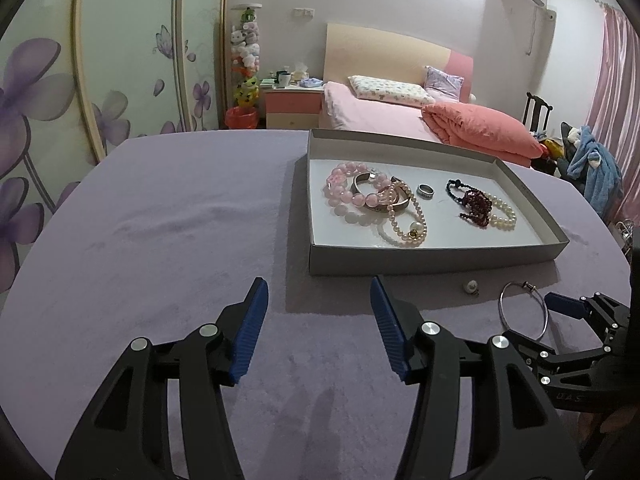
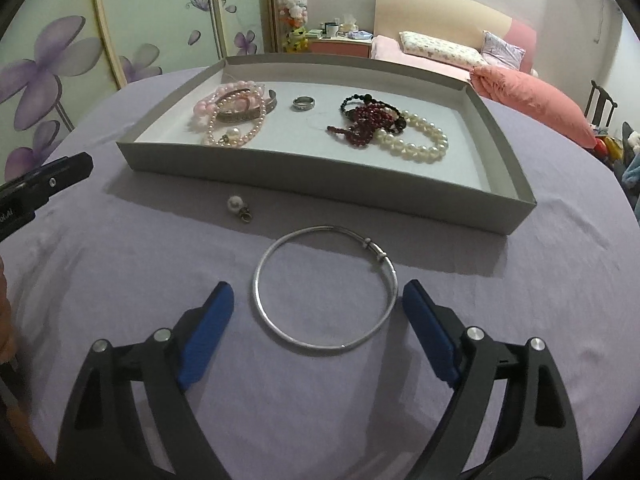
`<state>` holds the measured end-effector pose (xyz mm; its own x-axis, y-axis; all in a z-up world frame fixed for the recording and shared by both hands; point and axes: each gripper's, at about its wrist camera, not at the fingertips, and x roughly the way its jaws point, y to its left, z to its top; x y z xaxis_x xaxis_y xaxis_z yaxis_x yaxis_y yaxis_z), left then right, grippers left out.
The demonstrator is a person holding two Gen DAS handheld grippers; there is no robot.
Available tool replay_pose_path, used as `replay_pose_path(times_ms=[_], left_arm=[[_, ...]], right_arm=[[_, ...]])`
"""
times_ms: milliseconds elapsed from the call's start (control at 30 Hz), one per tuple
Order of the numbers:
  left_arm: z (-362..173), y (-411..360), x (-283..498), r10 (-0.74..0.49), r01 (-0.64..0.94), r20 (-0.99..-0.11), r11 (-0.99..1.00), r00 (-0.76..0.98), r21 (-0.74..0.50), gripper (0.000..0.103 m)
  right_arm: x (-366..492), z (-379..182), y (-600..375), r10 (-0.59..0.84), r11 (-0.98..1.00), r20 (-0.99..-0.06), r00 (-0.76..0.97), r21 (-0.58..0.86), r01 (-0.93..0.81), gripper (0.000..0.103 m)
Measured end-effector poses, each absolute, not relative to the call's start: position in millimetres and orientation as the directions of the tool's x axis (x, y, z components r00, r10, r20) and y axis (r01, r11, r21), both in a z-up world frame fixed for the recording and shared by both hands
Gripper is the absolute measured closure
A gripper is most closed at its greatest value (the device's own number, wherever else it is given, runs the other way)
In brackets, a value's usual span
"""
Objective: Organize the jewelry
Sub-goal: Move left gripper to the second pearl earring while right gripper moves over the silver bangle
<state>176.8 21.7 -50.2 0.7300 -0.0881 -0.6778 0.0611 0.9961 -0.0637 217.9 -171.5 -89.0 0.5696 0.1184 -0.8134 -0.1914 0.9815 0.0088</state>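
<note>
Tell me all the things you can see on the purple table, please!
box: 1, grey, on the table
pink bead bracelet: 1, pink, box's left part
metal cuff: 1, silver, over the pink beads
pearl strands: 2, cream, one each side of the box
ring: 1, silver, box middle
dark bead strands: black and red, tangled, count unclear
bangle: 1, silver, on the cloth
pearl charm: 1, white, on the cloth
left hand-held gripper: open
right hand-held gripper: open around the bangle

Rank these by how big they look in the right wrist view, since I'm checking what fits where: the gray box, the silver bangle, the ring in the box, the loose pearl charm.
1. gray box
2. silver bangle, though it lies nearer the camera, which flatters it
3. ring and pearl charm: alike in apparent size, and the charm is nearer, so unranked
</note>
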Motion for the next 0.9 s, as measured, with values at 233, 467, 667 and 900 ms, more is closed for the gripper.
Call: replay_pose_path(times_ms=[233,467,667,900], left_arm=[[-54.3,17.0,175.3,-0.095,0.069,-0.689,0.995,0.718,-0.065,0.049],[-56.7,-7.7,173.0,-0.138,0.15,-0.698,0.988,0.703,-0.045,0.047],[-59.4,-51.5,173.9,-0.209,0.265,-0.715,0.964,0.667,-0.035,0.045],[-74.5,-102.2,192.2,-0.202,0.313,-0.756,0.95,0.622,0.003,0.045]], right_arm=[[218.3,-87.2,-184.6,0.103,0.987,-0.804,0.586,0.009,-0.162,0.031],[210.4,-88.0,-218.0,0.044,0.998,-0.801,0.597,0.01,-0.06,0.031],[200.0,-87.4,-233.9,0.037,0.999,-0.802,0.597,0.013,-0.044,0.031],[194.9,-87.3,-239.5,0.043,0.999,-0.802,0.596,0.019,-0.047,0.031]])
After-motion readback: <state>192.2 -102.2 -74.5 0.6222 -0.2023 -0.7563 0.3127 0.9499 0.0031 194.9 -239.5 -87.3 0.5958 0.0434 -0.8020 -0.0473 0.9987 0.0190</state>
